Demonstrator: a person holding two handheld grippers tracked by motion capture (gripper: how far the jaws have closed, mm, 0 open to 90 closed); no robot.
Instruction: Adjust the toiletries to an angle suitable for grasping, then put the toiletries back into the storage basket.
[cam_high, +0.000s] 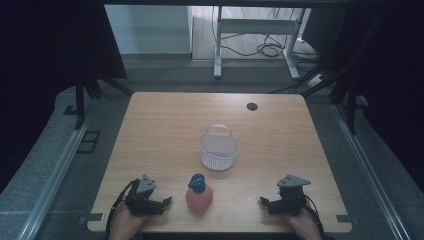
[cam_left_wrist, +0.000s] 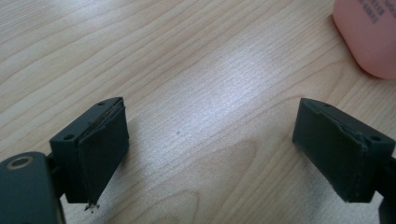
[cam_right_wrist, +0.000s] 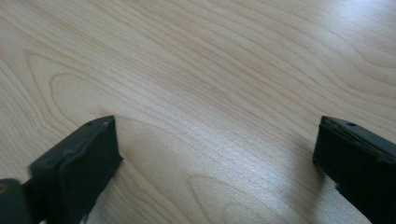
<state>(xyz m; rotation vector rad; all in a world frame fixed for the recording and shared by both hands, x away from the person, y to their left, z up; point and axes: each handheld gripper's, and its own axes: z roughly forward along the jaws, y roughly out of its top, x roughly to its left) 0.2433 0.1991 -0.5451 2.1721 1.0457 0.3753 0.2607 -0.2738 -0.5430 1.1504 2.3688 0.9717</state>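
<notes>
Left gripper (cam_high: 167, 201) rests low at the table's (cam_high: 160, 130) near edge, jaws spread wide with nothing between them; right gripper (cam_high: 263, 201) likewise, jaws wide apart over bare wood. Pink bottle (cam_high: 199, 198) with blue cap (cam_high: 196, 182) lies between them, nearer the left gripper, not touching. White basket (cam_high: 219, 150) stands beyond it, mid-table.

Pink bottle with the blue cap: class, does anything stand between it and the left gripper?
Nothing visible does. Bare table lies between the left gripper, jaws open, and the pink bottle beside it. The white basket stands farther back.
</notes>
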